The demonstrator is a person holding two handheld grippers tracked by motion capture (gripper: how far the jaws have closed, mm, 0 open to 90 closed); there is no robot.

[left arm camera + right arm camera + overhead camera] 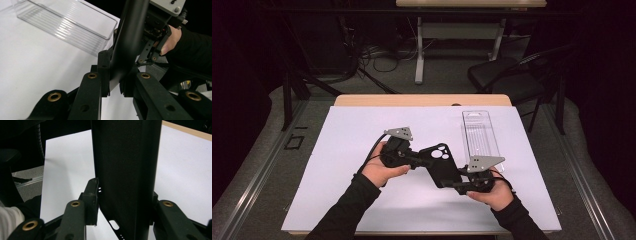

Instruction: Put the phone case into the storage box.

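A black phone case (441, 165) with camera cut-outs hangs above the white mat between both grippers. My left gripper (418, 160) is shut on its left end; in the left gripper view the pads (103, 72) pinch the thin edge of the case (127, 45). My right gripper (458, 185) stands at the case's lower right end. In the right gripper view the case (125, 170) sits between the jaws of the right gripper (123, 201). A slim gap shows beside the left pad (91, 200), and the other pad is hidden behind the case.
A clear plastic tray (481, 137) lies lengthwise on the mat's right side, also seen as the ribbed tray (67, 22). The white mat (362, 200) covers the wooden table (422, 100). A black chair (507, 75) and another desk stand beyond the table.
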